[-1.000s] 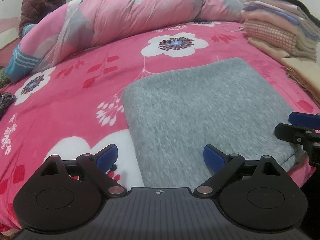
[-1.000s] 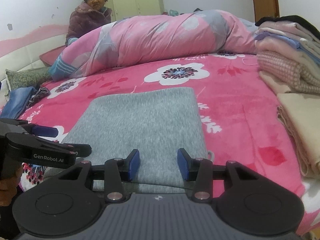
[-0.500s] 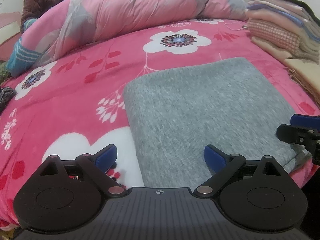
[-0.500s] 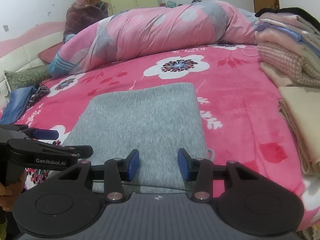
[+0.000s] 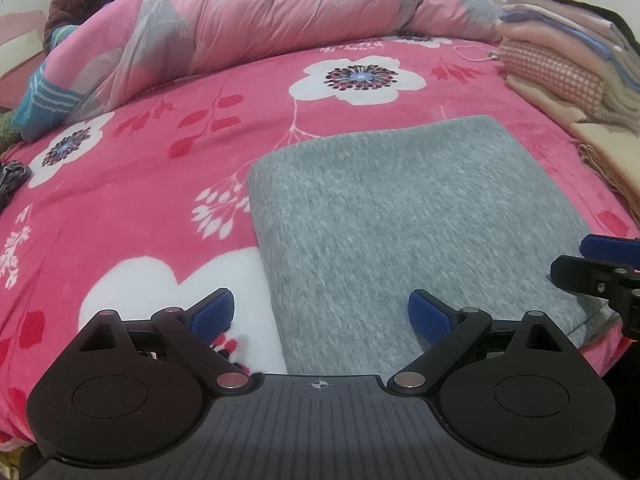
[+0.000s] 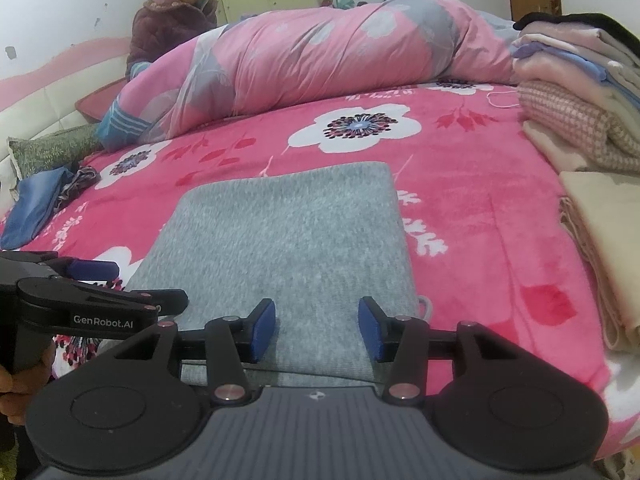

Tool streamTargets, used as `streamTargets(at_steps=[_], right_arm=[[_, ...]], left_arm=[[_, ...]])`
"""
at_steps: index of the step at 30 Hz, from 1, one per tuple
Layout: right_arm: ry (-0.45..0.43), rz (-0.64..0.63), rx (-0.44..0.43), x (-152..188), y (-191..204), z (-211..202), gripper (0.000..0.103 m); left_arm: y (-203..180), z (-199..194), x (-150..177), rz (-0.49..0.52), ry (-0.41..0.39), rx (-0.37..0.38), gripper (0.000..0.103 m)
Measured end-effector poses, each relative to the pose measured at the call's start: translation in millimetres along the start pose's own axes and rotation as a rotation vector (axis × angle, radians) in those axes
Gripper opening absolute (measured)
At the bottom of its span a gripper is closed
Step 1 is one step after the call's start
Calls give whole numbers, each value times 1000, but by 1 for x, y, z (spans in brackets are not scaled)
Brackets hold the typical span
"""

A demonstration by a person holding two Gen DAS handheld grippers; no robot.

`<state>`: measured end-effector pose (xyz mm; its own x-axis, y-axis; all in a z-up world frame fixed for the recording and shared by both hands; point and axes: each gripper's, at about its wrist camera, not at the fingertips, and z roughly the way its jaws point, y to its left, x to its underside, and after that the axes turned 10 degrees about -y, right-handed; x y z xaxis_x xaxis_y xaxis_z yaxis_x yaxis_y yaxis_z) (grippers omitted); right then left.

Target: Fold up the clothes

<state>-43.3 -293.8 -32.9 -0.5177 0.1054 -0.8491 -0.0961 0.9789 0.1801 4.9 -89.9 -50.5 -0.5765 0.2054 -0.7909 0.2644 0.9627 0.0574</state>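
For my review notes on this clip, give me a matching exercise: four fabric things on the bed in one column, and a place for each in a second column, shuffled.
Things:
1. grey garment
2. rolled quilt
3. folded stack
4. blue cloth

Places in the right wrist view:
A. far side of the bed, lying across it
B. left edge of the bed
C. near edge, folded flat in front of both grippers
D. right edge, piled high

Pairs: 1-C, 2-A, 3-D, 4-B
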Motion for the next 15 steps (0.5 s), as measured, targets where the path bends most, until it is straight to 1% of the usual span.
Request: streamTargets(at_steps=[4,15], right_arm=[[-1,-1,2,0,0,0,50],[-2,-11,5,1,2,1,52]], left_arm=[[1,0,1,-16,2,0,95],[0,0,1,-17,2,1,95]])
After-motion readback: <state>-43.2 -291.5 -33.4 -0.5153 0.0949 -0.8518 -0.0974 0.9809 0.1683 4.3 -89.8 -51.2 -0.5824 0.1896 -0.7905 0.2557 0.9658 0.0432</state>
